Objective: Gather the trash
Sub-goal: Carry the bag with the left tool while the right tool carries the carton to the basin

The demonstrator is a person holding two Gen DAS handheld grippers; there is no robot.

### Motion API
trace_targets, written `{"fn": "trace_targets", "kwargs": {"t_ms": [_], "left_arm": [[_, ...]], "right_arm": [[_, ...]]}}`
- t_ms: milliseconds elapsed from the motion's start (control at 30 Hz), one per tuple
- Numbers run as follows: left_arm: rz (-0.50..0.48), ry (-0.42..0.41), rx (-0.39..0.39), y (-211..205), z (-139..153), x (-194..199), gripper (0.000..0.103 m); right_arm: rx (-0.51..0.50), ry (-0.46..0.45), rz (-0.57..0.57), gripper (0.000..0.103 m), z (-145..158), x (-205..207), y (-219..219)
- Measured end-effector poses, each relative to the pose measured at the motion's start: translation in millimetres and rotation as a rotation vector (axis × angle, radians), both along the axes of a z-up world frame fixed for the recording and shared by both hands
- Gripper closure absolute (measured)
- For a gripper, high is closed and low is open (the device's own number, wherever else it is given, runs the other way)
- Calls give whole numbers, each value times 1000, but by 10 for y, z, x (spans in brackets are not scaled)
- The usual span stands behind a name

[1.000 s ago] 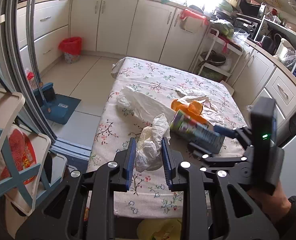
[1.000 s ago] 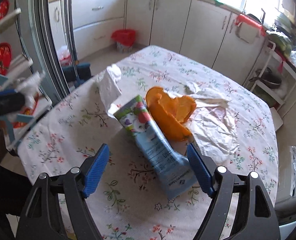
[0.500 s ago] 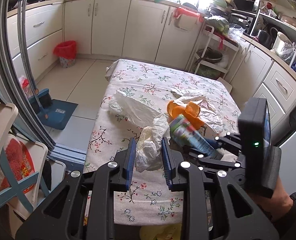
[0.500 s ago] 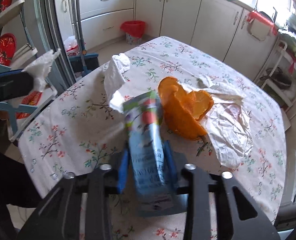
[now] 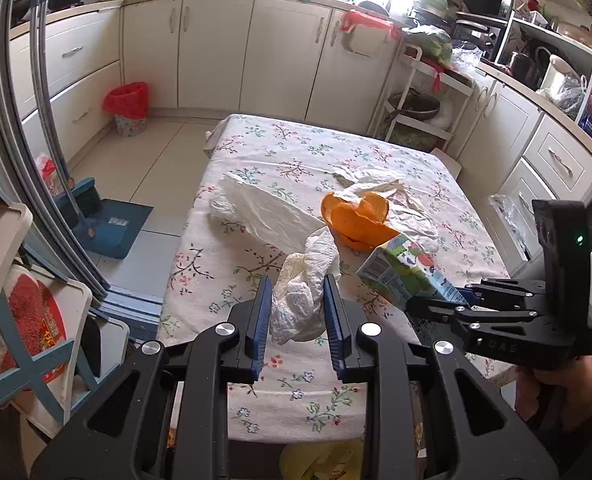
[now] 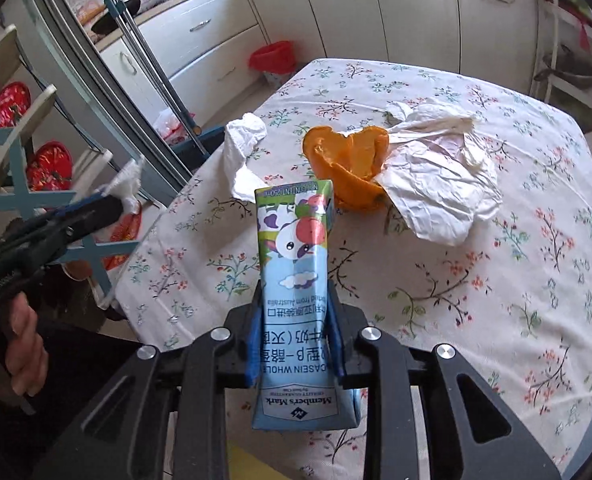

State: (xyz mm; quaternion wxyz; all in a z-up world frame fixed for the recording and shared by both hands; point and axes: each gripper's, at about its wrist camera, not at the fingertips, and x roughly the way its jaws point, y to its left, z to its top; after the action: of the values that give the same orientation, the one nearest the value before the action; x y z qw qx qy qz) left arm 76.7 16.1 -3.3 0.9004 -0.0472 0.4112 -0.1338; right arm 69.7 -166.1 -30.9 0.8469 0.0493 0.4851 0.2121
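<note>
Kitchen bench [image 5: 255,148] with floral cloth: right tool [image 6: 294,344] pinching milk carton [image 6: 293,256], left tool [image 5: 298,312] pinching crumpled tissue [image 5: 302,292]; recommend carrying both, grips firm, to the red bin [image 5: 129,106] beyond the bench.

The tablecloth [image 6: 476,280] was white with small red and green flower sprigs. The milk carton [image 6: 296,280] was light blue with a green top and a purple-spotted cartoon cow. The peel [image 6: 344,160] was bright orange, the tissues [image 6: 436,176] white, the bin liner [image 5: 127,100] red, the gripper pads [image 5: 257,324] blue.
</note>
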Motion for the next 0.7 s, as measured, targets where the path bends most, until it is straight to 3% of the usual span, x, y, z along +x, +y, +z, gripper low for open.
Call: {"fn": "trace_targets", "kwargs": {"t_ms": [700], "left_arm": [[-35,-39,64,-230,-12,-301,79]], "right_arm": [[178,-70,-88,75,225,-314,-289]]}}
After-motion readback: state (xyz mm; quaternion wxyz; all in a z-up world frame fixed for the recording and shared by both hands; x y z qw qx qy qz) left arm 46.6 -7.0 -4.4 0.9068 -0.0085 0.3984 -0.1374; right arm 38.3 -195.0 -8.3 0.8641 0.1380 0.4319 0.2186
